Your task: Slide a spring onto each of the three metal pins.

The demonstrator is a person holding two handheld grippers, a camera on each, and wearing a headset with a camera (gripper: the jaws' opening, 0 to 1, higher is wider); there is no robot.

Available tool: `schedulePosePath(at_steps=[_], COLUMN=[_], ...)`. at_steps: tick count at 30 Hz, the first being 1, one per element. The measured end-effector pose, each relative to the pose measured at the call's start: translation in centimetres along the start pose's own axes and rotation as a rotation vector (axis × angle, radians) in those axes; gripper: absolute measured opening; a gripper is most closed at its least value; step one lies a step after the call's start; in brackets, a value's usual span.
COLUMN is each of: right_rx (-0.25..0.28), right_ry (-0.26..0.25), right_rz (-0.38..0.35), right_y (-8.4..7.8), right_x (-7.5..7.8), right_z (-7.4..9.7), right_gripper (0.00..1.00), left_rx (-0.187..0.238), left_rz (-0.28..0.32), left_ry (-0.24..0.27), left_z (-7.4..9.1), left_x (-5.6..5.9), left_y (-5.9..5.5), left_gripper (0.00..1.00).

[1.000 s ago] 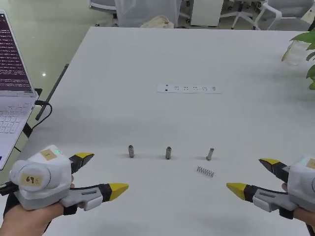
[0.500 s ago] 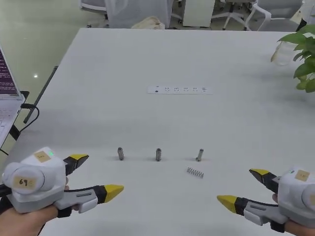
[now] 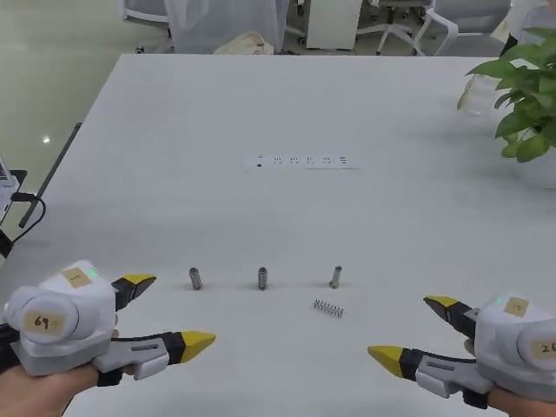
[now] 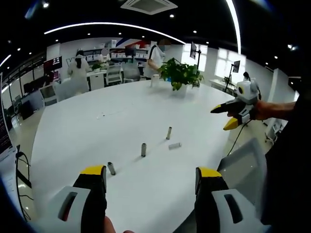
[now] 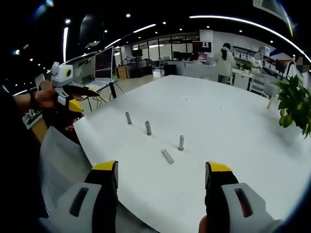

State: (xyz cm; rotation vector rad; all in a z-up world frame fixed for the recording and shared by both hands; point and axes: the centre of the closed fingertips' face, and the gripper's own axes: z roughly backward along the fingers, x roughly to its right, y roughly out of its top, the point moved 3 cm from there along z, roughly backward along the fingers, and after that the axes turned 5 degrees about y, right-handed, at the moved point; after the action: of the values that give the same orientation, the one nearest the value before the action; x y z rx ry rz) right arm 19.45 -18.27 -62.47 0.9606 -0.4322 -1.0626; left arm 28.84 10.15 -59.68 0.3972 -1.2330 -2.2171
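The person's head has turned right a little; nothing on the table (image 3: 365, 113) has moved. The spring (image 3: 328, 308) lies flat, longways left to right, just in front of the right pin (image 3: 335, 277). The right gripper (image 3: 410, 328), wide open and empty, is nearer to it. The left gripper (image 3: 172, 310) is wide open too.

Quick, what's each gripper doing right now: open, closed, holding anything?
Left gripper: open, holding nothing.
Right gripper: open, holding nothing.

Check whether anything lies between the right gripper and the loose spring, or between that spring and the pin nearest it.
Nothing visible does. Only bare table separates the open right gripper from the spring, which lies flat on the person's side of the rightmost pin, apart from it.
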Motion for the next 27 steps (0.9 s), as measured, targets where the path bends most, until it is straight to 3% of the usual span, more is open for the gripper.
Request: schedulePosePath(at_steps=[19, 22, 27], right_rx=[-0.023, -0.024, -0.028], right_ry=[0.022, 0.02, 0.018], right_rz=[-0.001, -0.003, -0.003], right_y=[-0.2, -0.2, -0.3], right_x=[0.1, 0.2, 0.3], right_z=[0.2, 0.3, 0.4], right_gripper=[0.72, 0.72, 0.72], left_rx=[-0.051, -0.071, -0.08], left_rz=[-0.146, -0.193, -0.221], left_ry=[-0.15, -0.184, -0.223], left_z=[-4.7, -5.9, -7.6], left_x=[3.1, 3.7, 4.7], left_y=[1.9, 2.1, 2.5], left_gripper=[0.71, 0.71, 0.71])
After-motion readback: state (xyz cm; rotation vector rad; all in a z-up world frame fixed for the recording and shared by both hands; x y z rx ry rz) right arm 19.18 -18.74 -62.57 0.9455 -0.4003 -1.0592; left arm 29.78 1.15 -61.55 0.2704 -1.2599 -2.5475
